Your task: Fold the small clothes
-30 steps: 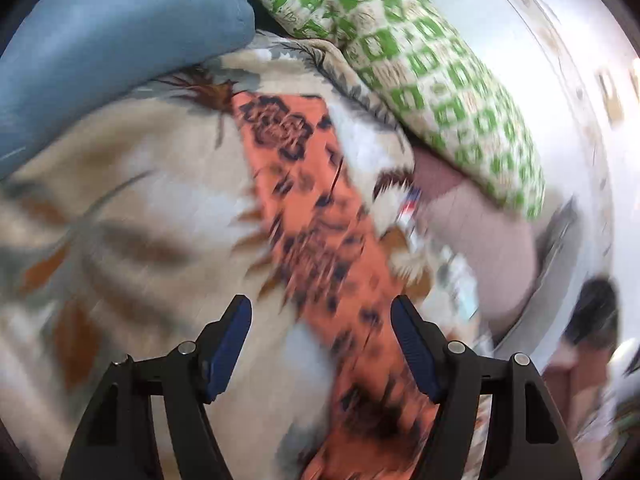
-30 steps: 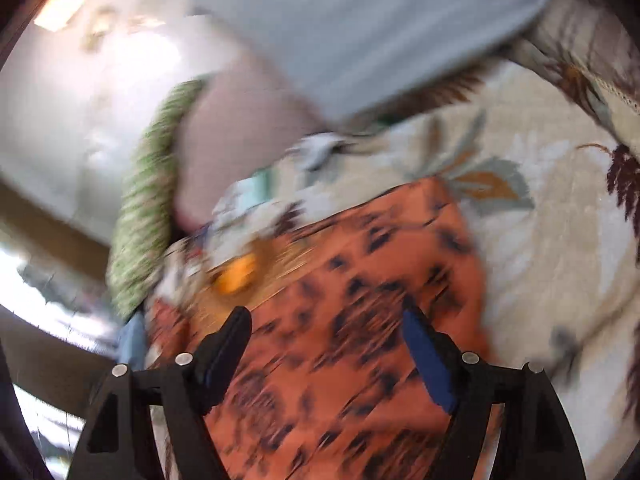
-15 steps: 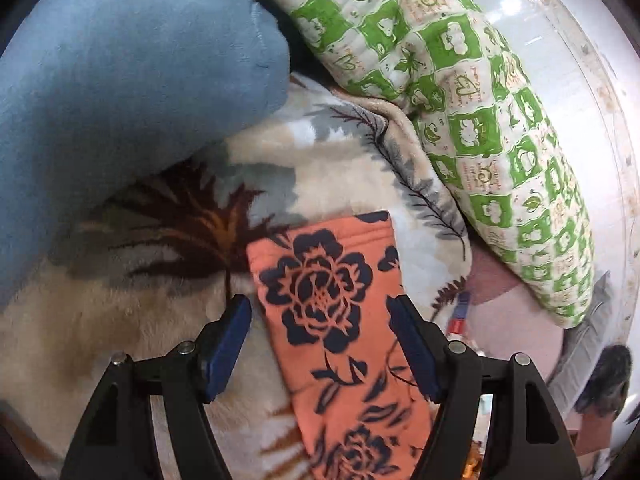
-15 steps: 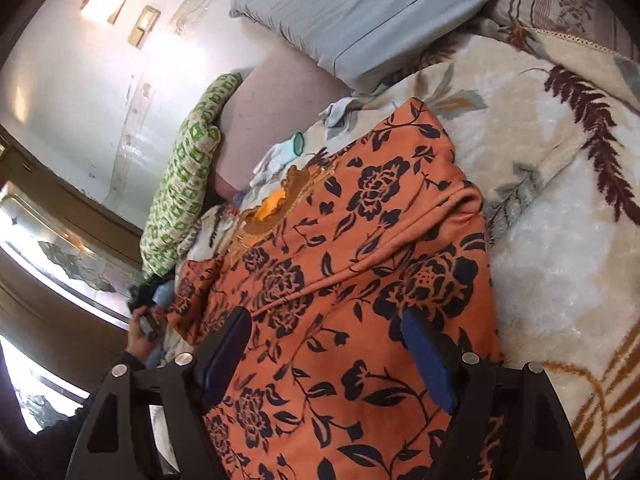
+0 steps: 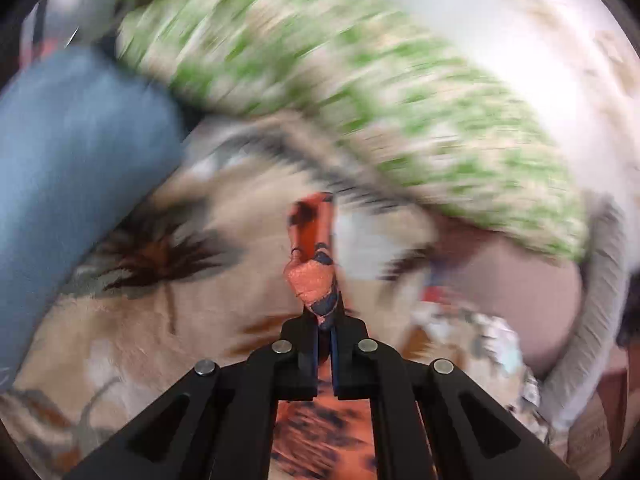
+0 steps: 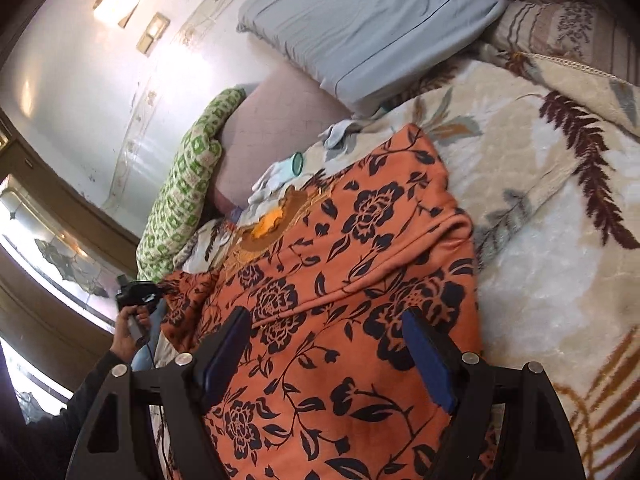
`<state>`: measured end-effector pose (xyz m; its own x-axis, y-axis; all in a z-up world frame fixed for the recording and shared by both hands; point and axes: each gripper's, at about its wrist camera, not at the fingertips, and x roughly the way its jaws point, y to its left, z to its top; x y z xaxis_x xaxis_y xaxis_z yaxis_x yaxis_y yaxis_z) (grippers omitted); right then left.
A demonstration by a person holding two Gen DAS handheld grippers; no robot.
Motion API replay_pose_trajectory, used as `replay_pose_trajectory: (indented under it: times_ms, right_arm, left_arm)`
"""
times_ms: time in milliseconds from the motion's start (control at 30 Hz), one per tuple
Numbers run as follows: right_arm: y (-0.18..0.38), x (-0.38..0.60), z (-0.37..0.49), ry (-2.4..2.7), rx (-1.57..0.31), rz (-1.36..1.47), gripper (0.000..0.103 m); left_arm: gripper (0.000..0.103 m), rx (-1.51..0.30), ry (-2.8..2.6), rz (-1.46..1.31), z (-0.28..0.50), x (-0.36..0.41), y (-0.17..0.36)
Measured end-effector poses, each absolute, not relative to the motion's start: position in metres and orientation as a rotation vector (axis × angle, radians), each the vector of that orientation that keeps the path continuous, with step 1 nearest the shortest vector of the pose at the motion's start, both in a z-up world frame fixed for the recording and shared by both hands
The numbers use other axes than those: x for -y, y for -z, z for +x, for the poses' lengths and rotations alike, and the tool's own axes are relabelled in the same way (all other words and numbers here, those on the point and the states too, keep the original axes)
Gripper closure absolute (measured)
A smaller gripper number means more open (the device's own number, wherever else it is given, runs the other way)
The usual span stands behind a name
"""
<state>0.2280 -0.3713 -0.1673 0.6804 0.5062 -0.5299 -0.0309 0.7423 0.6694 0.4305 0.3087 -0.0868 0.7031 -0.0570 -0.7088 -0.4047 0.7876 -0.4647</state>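
An orange garment with dark flowers [image 6: 360,280] lies spread on a cream leaf-patterned blanket [image 6: 560,240]. My right gripper [image 6: 328,352] is open just above the garment's body, jaws wide apart. My left gripper [image 5: 325,320] is shut on a bunched sleeve end of the garment [image 5: 312,276]; the left wrist view is motion-blurred. In the right wrist view the left gripper [image 6: 154,295], held in a hand, grips the sleeve at the garment's far left edge.
A green checked quilt [image 6: 180,192] and a grey-blue pillow [image 6: 360,28] lie at the bed's head; they also show in the left wrist view [image 5: 360,100] [image 5: 72,160]. White gloves [image 6: 280,176] lie beside the garment's collar. A wall stands behind.
My left gripper has closed on the sleeve end and is moving quickly with it. My right gripper stays open over the garment, almost still.
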Motion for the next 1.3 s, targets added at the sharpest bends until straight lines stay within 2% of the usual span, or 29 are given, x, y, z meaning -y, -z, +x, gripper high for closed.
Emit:
replay_pose_trajectory:
  times_ms: [167, 267, 367, 533, 700, 733, 767, 800, 867, 933, 1000, 1167, 1267, 1300]
  right_arm:
    - [0.158, 0.384, 0.218, -0.343, -0.713, 0.717, 0.023]
    - [0.151, 0.396, 0.209, -0.358, -0.669, 0.756, 0.022]
    - [0.149, 0.413, 0.199, -0.358, -0.633, 0.811, 0.022]
    - [0.146, 0.439, 0.183, -0.350, -0.583, 0.869, 0.023]
    - [0.148, 0.465, 0.171, -0.311, -0.562, 0.905, 0.022]
    - [0.150, 0.469, 0.170, -0.308, -0.565, 0.913, 0.022]
    - [0.152, 0.473, 0.170, -0.305, -0.570, 0.927, 0.022]
    - [0.155, 0.476, 0.170, -0.302, -0.575, 0.942, 0.020]
    - [0.160, 0.479, 0.171, -0.292, -0.592, 0.966, 0.017]
    - [0.166, 0.479, 0.174, -0.285, -0.610, 0.990, 0.016]
    - [0.167, 0.478, 0.176, -0.285, -0.612, 1.004, 0.015]
    - [0.168, 0.457, 0.187, -0.326, -0.641, 1.008, 0.015]
    - [0.159, 0.429, 0.210, -0.419, -0.681, 1.001, 0.015]
    - [0.152, 0.418, 0.222, -0.464, -0.693, 0.989, 0.015]
  left_arm:
    - [0.099, -0.605, -0.027, -0.498, 0.397, -0.209, -0.017]
    - [0.099, -0.557, 0.092, -0.388, 0.374, -0.126, -0.057]
    - [0.099, -0.554, 0.179, -0.315, 0.359, -0.047, -0.067]
    - [0.099, -0.649, 0.309, -0.248, 0.364, 0.097, -0.025]
    - [0.097, -0.816, 0.309, -0.132, 0.377, 0.198, 0.068]
    - [0.092, -0.870, 0.309, -0.096, 0.375, 0.214, 0.088]
    - [0.078, -0.915, 0.319, -0.070, 0.375, 0.224, 0.106]
    - [0.056, -0.971, 0.335, -0.051, 0.376, 0.231, 0.125]
    - [0.035, -1.034, 0.339, -0.042, 0.373, 0.230, 0.139]
    - [0.034, -1.027, 0.351, -0.063, 0.368, 0.215, 0.130]
    - [0.025, -0.995, 0.383, -0.102, 0.357, 0.190, 0.108]
    - [0.017, -0.830, 0.376, -0.188, 0.307, 0.086, 0.052]
    - [0.006, -0.750, 0.162, -0.186, 0.292, 0.010, 0.051]
    - [0.006, -0.767, 0.071, -0.203, 0.295, -0.019, 0.060]
